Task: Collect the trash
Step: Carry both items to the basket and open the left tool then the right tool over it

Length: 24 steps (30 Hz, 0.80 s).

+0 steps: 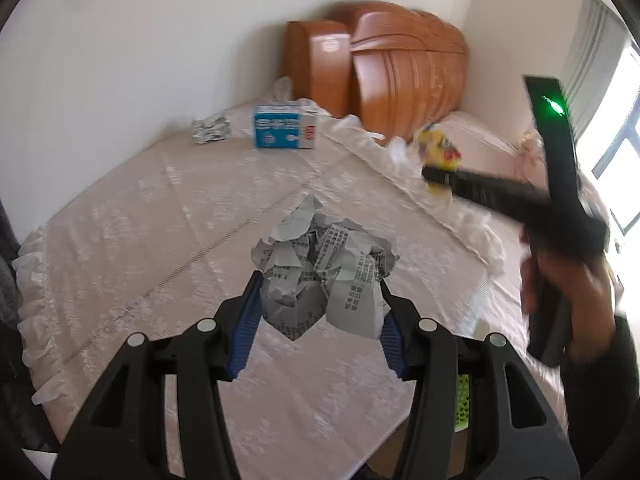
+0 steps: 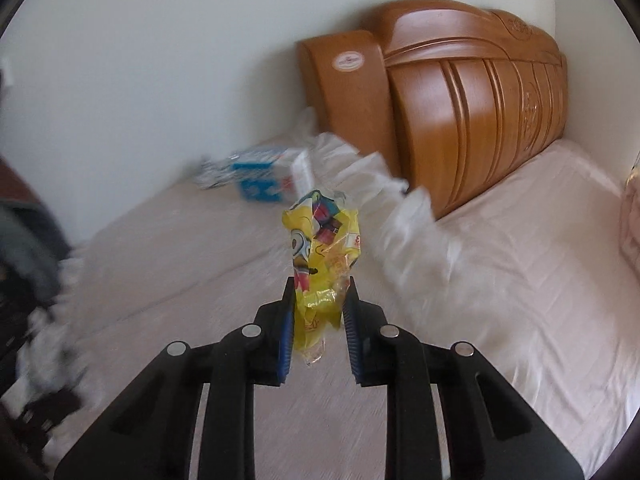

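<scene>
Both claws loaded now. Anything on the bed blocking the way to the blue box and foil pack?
Nothing visible. The bedspread between the left claw, shut on crumpled newspaper, and the blue box and foil pack is bare. The right claw grips a yellow wrapper.

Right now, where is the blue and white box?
The blue and white box sits on the bed's far left part, beside the crumpled silver wrapper, just left of the wooden headboard.

Newspaper ball [image 1: 326, 276]: print seemingly illegible.
</scene>
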### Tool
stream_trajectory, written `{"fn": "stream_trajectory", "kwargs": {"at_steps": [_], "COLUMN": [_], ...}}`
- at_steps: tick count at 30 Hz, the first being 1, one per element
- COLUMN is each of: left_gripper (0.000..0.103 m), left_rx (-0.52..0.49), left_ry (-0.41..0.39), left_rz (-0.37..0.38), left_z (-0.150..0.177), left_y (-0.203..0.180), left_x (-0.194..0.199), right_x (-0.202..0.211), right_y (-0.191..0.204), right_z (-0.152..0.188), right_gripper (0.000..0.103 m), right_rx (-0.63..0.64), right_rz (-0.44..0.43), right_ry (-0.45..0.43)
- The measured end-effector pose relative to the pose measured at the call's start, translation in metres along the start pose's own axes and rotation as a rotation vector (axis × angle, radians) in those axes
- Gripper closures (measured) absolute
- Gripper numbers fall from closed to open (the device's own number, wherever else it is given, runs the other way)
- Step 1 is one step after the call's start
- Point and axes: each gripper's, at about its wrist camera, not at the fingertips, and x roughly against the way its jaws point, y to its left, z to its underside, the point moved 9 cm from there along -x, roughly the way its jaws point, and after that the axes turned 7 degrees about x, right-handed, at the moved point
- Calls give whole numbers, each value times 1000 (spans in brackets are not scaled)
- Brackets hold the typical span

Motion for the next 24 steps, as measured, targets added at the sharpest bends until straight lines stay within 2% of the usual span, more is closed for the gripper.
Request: {"fn": "stream_trajectory", "kwargs": {"at_steps": [3, 6, 10, 14, 20, 24], "left_gripper": [52, 52, 52, 52, 52, 52], "left_rx": [-29, -64, -103, -149, -270, -387], "left_ry": [5, 13, 37, 65, 115, 207], "left_rz": [27, 52, 85, 110, 160, 263], "left_z": [11, 28, 51, 69, 92, 124], "left_y": [-17, -32, -49, -66, -115, -182], "left_x": [8, 18, 26, 26, 13, -5], "right_x": [32, 62, 85, 105, 155, 204], "right_y": [20, 32, 33, 19, -30, -73], "right_z": [36, 73, 107, 134, 168, 201], "right_gripper": [80, 80, 80, 80, 80, 79], "right_rx": [-27, -34, -76, -115, -228, -316], "right_rz": [-45, -34, -31, 8, 136, 261], "right_ry": [-11, -7, 7, 10, -25, -48]}}
